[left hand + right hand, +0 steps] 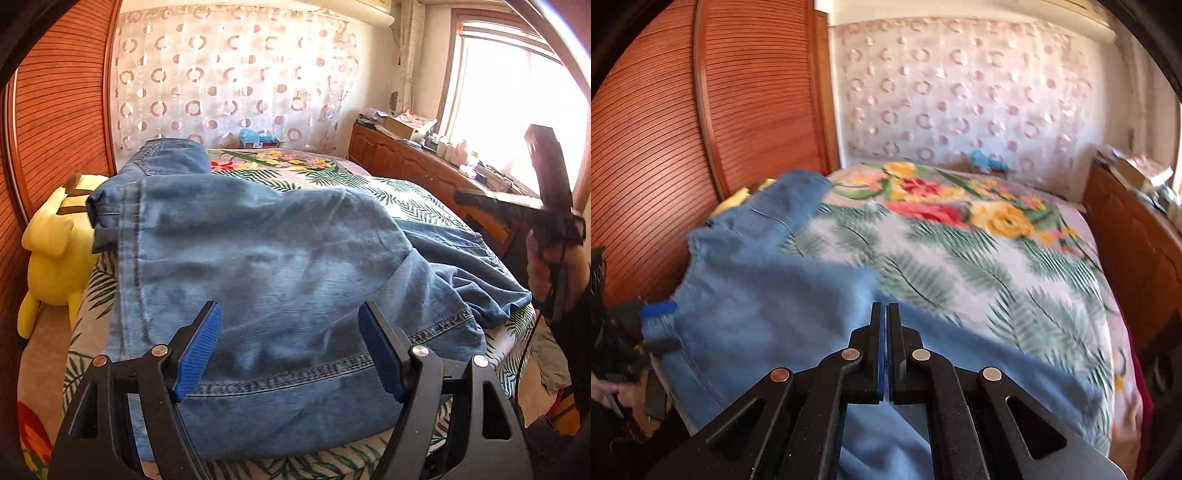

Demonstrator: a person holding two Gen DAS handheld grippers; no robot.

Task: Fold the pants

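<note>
While jeans (258, 258) sprawl on floral bedspread (997, 277) — left tongs (290, 347) agape, right tongs (885, 332) closed.

Motion blur smears the pants (768, 302), whose near end the right claw (885, 314) hides.

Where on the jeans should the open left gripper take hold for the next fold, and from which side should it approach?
Grip the jeans at the stitched edge nearest the left gripper. Come from the near bedside: that edge is thick, straight, and already lies between the open jaws.
</note>
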